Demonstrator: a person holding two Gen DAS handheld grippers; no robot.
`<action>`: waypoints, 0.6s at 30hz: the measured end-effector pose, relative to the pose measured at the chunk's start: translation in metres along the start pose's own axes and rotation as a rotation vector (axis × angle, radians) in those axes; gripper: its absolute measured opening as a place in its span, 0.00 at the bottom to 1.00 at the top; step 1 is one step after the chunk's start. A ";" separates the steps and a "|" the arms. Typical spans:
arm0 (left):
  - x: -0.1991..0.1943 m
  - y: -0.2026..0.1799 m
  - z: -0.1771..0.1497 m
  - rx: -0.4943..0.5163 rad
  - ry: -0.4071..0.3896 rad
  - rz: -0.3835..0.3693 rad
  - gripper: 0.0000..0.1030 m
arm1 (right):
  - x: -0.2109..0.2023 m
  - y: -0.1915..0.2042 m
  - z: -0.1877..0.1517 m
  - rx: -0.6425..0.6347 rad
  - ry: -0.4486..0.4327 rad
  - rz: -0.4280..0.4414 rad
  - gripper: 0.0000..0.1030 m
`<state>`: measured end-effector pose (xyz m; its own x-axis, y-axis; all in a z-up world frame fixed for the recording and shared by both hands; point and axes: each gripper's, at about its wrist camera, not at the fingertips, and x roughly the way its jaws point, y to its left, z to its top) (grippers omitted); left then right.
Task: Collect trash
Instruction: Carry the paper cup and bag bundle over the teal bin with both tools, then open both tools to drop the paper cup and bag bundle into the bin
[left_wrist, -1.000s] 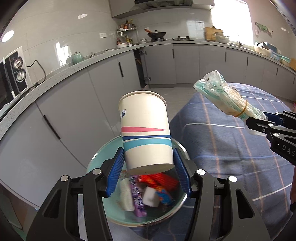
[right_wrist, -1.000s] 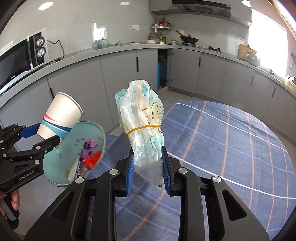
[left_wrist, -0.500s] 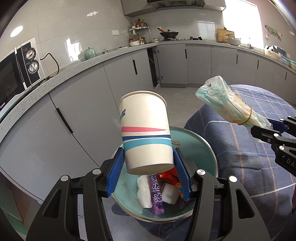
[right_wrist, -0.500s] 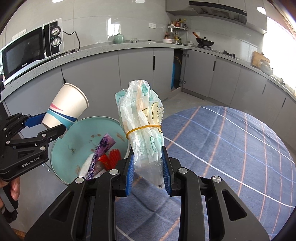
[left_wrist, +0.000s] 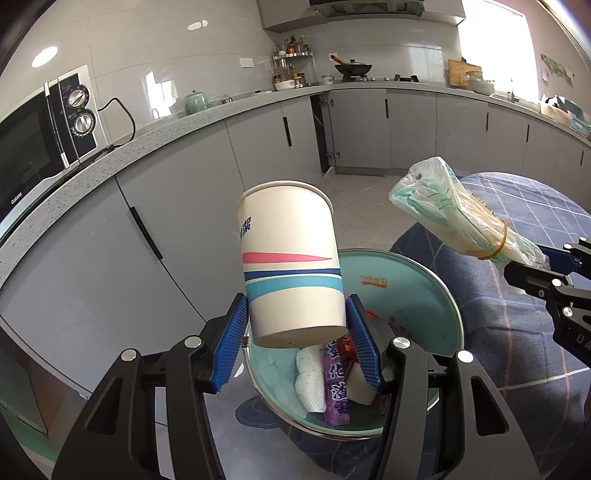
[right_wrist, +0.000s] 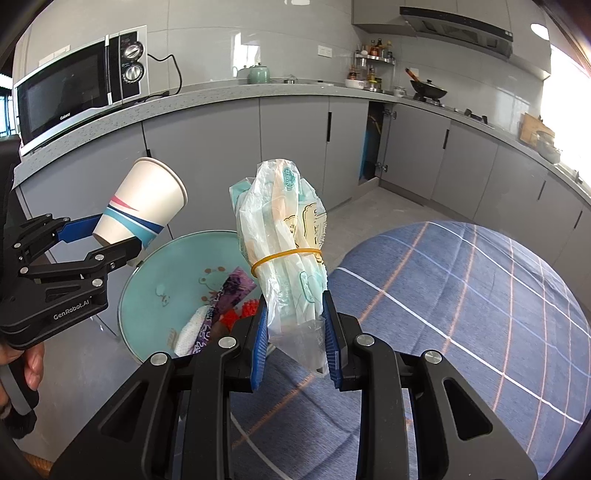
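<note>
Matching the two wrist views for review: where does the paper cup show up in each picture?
Left wrist view: the paper cup sits at picture centre, clamped at its base in the left claw, above the teal bin.
Right wrist view: the paper cup is at middle left, tilted, held in the left claw.
Shared landmark: the microwave on the counter, upper left in both.

A microwave (right_wrist: 81, 86) sits on the grey counter (right_wrist: 207, 94), with a wok (right_wrist: 427, 88) farther along.
</note>
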<state>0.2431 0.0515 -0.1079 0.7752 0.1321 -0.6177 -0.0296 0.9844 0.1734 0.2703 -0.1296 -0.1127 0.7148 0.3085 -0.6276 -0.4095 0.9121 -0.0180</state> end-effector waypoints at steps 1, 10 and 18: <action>0.000 0.002 0.000 -0.002 -0.001 0.002 0.53 | 0.001 0.001 0.001 -0.003 0.000 0.002 0.27; 0.003 0.012 -0.005 -0.004 0.014 0.039 0.53 | 0.008 0.017 0.006 -0.026 -0.001 0.023 0.27; 0.009 0.017 -0.009 -0.002 0.031 0.048 0.53 | 0.012 0.022 0.007 -0.038 0.005 0.030 0.27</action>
<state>0.2438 0.0704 -0.1175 0.7531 0.1828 -0.6321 -0.0677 0.9771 0.2019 0.2739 -0.1036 -0.1152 0.6989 0.3343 -0.6323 -0.4523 0.8914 -0.0286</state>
